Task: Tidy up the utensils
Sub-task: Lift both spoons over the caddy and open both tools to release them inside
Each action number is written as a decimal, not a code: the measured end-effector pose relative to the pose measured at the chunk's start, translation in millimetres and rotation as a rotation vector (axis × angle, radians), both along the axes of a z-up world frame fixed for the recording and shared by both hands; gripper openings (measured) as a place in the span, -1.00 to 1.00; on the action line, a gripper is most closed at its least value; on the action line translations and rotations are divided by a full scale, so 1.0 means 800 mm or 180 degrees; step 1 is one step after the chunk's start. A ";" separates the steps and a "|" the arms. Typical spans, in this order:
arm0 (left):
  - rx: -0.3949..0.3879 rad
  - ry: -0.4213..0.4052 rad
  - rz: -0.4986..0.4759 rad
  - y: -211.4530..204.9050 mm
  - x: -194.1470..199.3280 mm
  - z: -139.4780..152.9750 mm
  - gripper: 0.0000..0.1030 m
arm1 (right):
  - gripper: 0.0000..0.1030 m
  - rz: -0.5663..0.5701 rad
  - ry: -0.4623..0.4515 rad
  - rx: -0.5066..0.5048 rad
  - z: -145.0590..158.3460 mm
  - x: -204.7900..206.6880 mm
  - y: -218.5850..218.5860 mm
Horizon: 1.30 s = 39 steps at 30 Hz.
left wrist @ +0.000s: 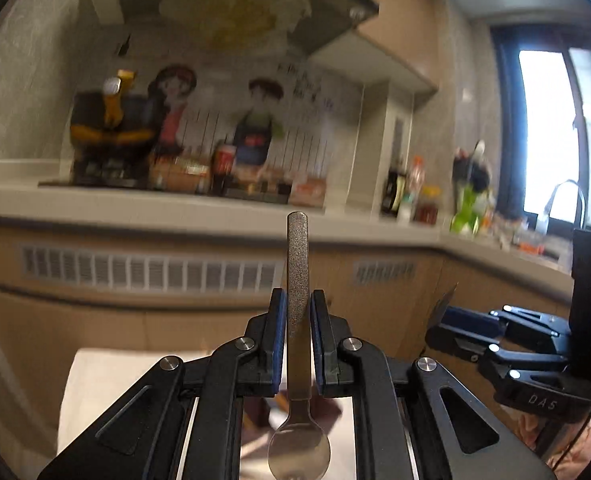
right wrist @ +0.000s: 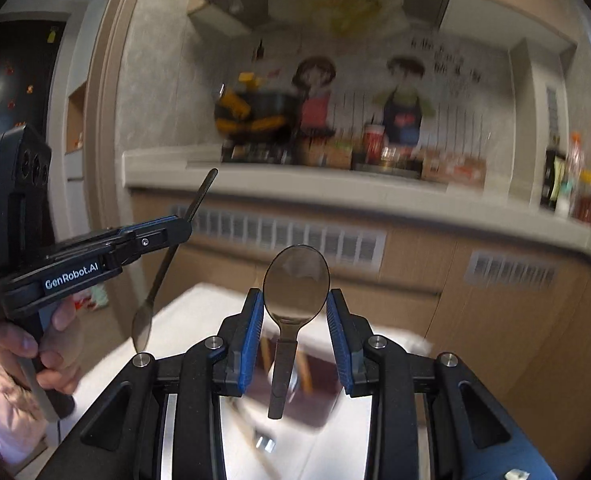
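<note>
Two metal spoons are in play, one per gripper, both lifted in front of a kitchen counter (left wrist: 199, 208).

The first spoon (left wrist: 297, 280) is slim, with a matte, speckled grey handle and a small polished bowl. In the left wrist view its handle stands upright toward 12 o'clock, its rounded end clear above the fingertips, while the bowl hangs toward 6 o'clock between the black linkages. The left gripper (left wrist: 297, 300) is clamped on this handle: both blue pads (left wrist: 279, 336) press its flat sides. Seen from the right wrist view, the same spoon crosses that gripper at a slant, handle end toward 1 o'clock and bowl toward 7 o'clock, and a hand (right wrist: 35, 344) holds the gripper's grip.

The second spoon (right wrist: 296, 284) has a broad, round, mirror-bright bowl and a short dark handle. The right gripper (right wrist: 295, 304) grips it by the bowl: the blue pads (right wrist: 253, 328) meet its rim at 9 and 3 o'clock. The bowl points to 12 o'clock past the fingertips; the handle drops toward 6 o'clock between the fingers.

Below both grippers lies a white surface (right wrist: 183, 320).
</note>
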<state>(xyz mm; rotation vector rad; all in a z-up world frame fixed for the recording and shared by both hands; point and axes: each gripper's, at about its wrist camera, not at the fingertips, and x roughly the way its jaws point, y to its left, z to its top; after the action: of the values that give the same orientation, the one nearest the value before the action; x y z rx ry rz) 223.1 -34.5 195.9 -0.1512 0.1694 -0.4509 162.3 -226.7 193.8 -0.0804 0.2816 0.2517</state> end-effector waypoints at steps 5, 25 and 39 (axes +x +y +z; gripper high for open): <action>-0.0089 -0.0176 0.0130 -0.001 0.050 0.008 -0.76 | -0.42 -0.0147 -0.0131 -0.0112 0.014 0.038 0.001; -0.0126 0.0431 0.0429 -0.010 0.175 -0.130 -0.76 | -0.42 -0.0219 0.0567 -0.0195 -0.092 0.160 0.002; -0.0121 0.0929 0.0461 0.013 0.165 -0.174 -0.45 | 0.05 -0.0167 0.0863 -0.0330 -0.141 0.163 0.012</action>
<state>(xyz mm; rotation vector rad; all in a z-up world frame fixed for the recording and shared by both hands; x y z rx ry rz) 354.8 -24.1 56.5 -0.2648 0.4337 -0.2859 293.1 -217.5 80.7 -0.1415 0.5659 0.1955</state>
